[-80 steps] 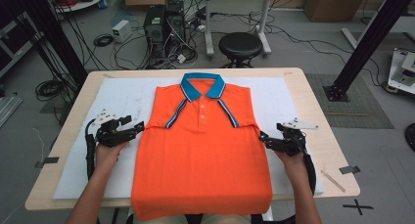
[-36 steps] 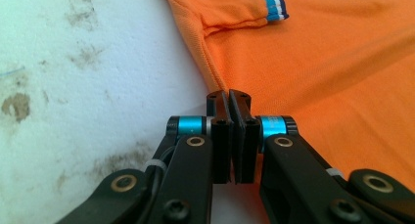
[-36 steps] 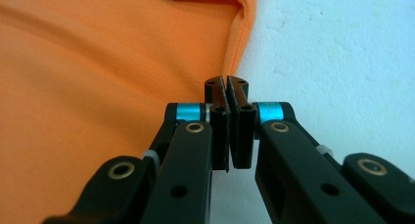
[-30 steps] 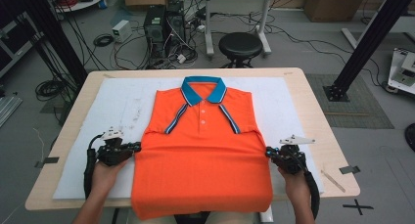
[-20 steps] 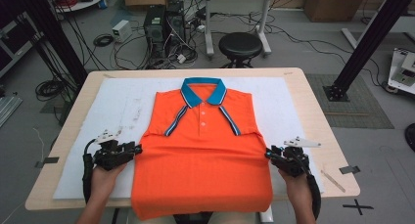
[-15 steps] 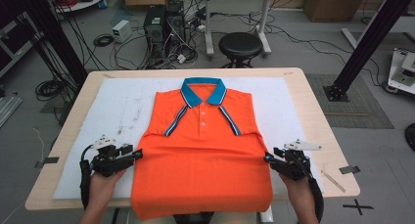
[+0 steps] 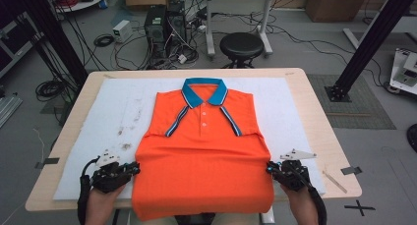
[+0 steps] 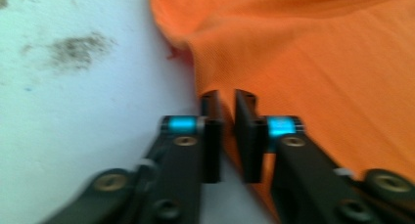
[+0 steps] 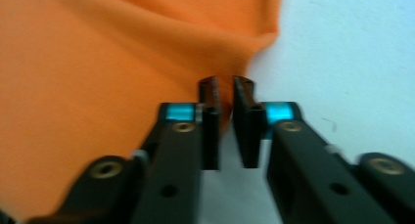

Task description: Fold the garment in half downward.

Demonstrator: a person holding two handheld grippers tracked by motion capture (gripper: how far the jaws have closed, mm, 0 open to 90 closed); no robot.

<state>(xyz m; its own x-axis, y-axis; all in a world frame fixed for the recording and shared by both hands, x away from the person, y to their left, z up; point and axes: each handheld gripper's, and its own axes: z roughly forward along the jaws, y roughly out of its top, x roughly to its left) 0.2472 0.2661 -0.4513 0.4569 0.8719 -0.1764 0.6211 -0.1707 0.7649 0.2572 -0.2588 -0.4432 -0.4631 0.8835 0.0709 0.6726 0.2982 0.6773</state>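
An orange polo shirt (image 7: 204, 171) with a blue collar lies flat, front up, on a white mat (image 7: 118, 112), its hem hanging over the near table edge. My left gripper (image 7: 135, 168) is at the shirt's lower left side edge. In the left gripper view its jaws (image 8: 226, 94) have just been closing and now pinch a raised fold of orange cloth (image 8: 318, 62). My right gripper (image 7: 269, 168) sits at the lower right side edge. In the right gripper view its jaws (image 9: 224, 82) have likewise just closed on the shirt's (image 9: 98, 62) edge fold.
The mat carries dark stains (image 7: 129, 131) left of the shirt, also seen close up (image 8: 80, 50). The wooden table's bare rim (image 7: 339, 151) holds a tape strip (image 7: 334, 182). A black stool (image 7: 241, 45), computers and cables stand behind the table.
Both hands have slid along the shirt's side edges toward the near table edge, from about mid-body to the lower part. The shirt lies where it was.
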